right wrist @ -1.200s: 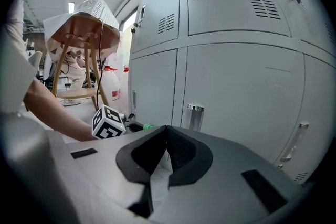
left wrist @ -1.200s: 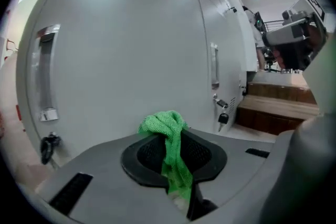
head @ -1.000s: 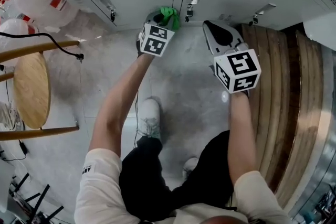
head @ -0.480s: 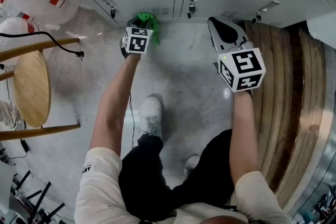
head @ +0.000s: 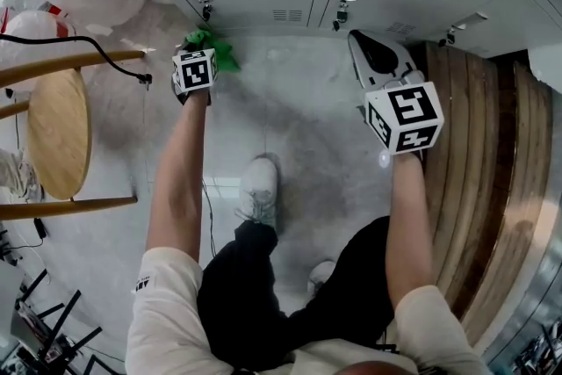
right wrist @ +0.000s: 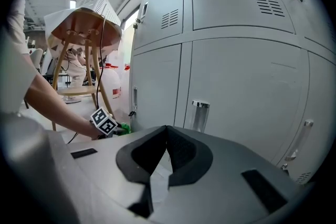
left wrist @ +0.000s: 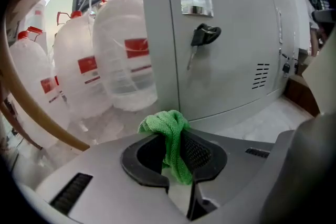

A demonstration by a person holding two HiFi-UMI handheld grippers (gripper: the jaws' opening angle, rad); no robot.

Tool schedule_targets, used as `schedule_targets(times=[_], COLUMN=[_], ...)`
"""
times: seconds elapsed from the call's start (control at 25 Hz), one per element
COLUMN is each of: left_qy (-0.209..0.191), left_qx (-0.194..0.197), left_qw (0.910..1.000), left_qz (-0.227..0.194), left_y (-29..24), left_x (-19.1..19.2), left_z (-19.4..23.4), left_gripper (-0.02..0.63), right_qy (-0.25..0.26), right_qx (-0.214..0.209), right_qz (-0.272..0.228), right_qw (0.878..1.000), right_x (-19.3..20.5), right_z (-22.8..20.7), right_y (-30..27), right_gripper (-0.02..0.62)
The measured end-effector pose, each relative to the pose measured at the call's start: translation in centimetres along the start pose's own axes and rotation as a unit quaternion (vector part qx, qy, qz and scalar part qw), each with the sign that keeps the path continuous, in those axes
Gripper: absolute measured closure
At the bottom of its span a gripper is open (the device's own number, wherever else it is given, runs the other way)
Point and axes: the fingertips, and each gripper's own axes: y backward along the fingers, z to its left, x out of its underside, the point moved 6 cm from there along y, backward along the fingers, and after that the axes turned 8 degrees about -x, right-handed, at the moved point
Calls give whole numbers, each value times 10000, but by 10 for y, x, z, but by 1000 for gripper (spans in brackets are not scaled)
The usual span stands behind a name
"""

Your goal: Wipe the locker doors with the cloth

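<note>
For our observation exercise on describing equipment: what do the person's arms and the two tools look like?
The left tool and right tool have grey bodies with black ridged pads; each carries a white cube printed with black square markers. The arms are bare below white short sleeves.

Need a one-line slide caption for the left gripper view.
Left gripper shut on green cloth before a grey locker door with its key inserted, water jugs at left.
</note>
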Motion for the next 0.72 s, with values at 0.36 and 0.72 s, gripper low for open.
schedule_targets(times=[0.36,0.72], left_qy=[184,-417], left_qx=[978,1844], left_qw=[9929,9652], left_qz=[-648,-1806], left_y=[14,81], left_x=[-49,-125], left_z=[-72,-151], left_gripper=[535,535], right_qy=[-47,-14], right_qx=[231,286], right_qz=[48,-16], right_qw=[9997,9996], right_x=[3,-4], right_z=[-15,-12], right_y=[22,35], right_gripper=[586,586])
